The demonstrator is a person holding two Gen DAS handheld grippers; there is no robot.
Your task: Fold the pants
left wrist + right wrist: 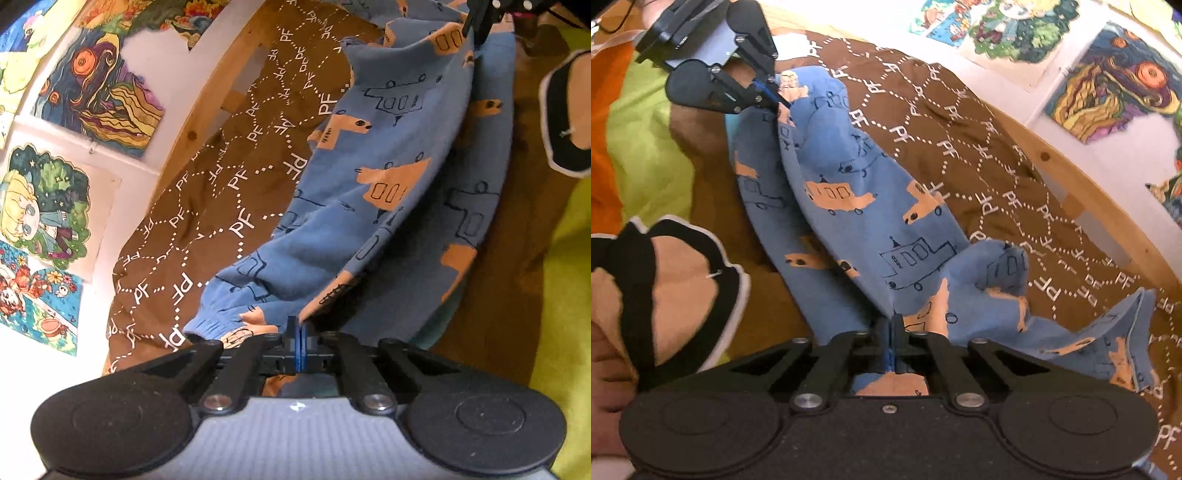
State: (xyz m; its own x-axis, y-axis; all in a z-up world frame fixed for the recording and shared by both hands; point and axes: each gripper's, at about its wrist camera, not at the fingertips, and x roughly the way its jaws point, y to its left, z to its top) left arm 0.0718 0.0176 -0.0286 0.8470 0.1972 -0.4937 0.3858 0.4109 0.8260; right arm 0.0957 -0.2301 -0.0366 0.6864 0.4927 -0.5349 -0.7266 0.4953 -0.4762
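We've got the pants [388,206] strung over the brown bedspread [207,206] between left claw [297,328] and right claw [893,325], both clamped on fabric edges; soft, light knit sags and bunches, so we'd hold seams or cuffs.

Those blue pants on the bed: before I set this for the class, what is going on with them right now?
A person holds a gripper in each hand, folding the blue pants, printed with orange buses, on a brown patterned bedspread. The left gripper is shut on the fabric near a cuffed end; the right gripper is shut on another edge. The cloth hangs stretched and creased between them, not yet laid in a neat fold.
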